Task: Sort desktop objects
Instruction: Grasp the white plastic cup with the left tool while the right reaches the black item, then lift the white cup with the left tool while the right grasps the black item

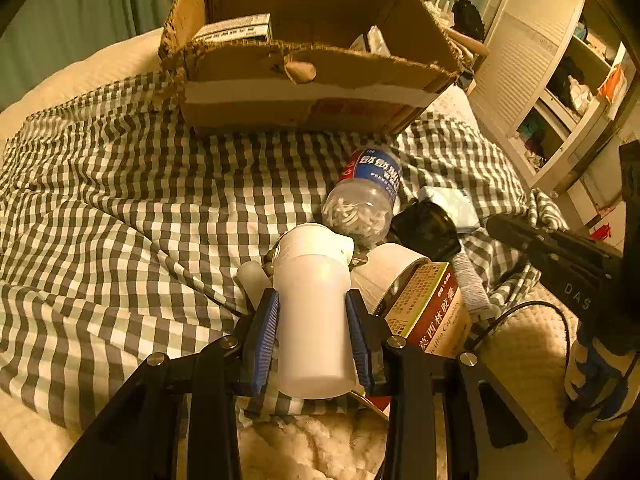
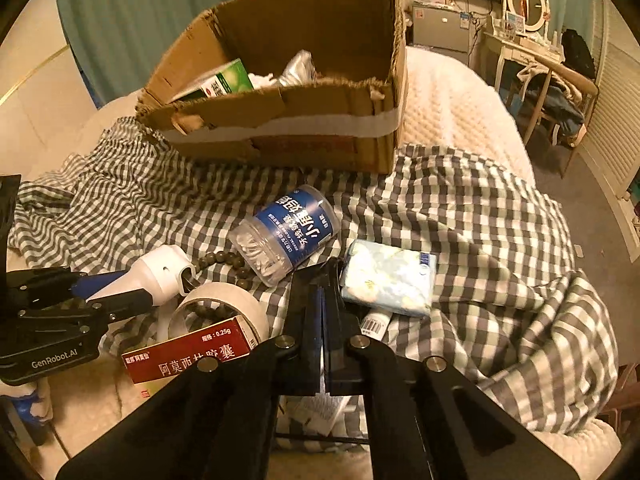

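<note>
My left gripper (image 1: 312,295) is shut on a white plastic bottle (image 1: 314,304), its blue pads pressing both sides, and holds it just above the clutter. From the right wrist the same bottle (image 2: 160,270) sticks out of the left gripper (image 2: 132,286). My right gripper (image 2: 323,274) is shut with nothing visible between its jaws, its tips between a clear blue-label jar (image 2: 288,232) and a tissue pack (image 2: 388,276). A tape roll (image 2: 224,308), a red medicine box (image 2: 188,352) and dark beads (image 2: 220,258) lie by the bottle. An open cardboard box (image 2: 280,120) stands behind.
Everything lies on a rumpled checked cloth (image 1: 120,208) over a white quilted bed (image 2: 452,100). The cardboard box holds a green-and-white carton (image 2: 224,82) and crumpled wrappers. A barcoded tube (image 2: 374,324) lies under the tissue pack. Shelves (image 1: 560,92) and a dressing table (image 2: 520,44) stand to the right.
</note>
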`<state>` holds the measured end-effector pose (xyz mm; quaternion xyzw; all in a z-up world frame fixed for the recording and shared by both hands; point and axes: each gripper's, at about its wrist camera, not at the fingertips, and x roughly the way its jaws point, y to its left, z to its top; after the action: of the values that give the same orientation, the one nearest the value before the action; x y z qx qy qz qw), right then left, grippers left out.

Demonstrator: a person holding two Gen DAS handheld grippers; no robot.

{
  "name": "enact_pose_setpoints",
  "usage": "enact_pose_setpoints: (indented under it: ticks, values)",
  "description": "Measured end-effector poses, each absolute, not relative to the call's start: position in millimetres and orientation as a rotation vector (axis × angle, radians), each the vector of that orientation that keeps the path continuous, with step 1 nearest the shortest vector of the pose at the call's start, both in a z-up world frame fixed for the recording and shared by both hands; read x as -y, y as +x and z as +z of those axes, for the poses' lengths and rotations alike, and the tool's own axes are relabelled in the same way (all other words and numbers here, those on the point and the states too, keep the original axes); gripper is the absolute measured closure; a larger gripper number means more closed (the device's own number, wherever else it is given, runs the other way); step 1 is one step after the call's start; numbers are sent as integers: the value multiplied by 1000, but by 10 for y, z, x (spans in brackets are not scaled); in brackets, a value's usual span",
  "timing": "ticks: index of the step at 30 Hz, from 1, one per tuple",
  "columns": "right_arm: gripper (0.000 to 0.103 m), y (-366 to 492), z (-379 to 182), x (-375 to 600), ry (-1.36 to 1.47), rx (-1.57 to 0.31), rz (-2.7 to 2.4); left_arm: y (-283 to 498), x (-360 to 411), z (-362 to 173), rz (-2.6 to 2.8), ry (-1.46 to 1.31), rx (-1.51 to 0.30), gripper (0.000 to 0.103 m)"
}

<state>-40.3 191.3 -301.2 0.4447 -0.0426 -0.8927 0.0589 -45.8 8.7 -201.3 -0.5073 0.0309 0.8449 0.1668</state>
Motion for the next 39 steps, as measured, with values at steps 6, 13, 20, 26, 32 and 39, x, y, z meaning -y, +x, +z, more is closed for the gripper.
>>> enact_pose_setpoints:
  ticks: [6,13,20,26,32,39]
  values:
    - [103,-421,-3084,-1932,1364,164,-2675,-384,-73,-1840,2432,-1376,-75,69]
    - [66,-634,-3293,-1728,1455,-22,-2658,-422,-31,-1541,2481,-1283,-31,70]
    - [59,-825,-3552,-1667,1589,-111,-2611,-532,-3,-1245,2519,-1193,8,70]
    - [103,-776,-3472,-1795,1543,-1,-2610,-599,-12,-989,2546,-1114,15,70]
    - [103,-623,-3151,-1846,1400,93,-2625,-566,-12,-724,2567,-1030,25,70]
    - [85,-707,-3193,-1800,1423,-3,-2640,-536,39,-418,2611,-921,54,70]
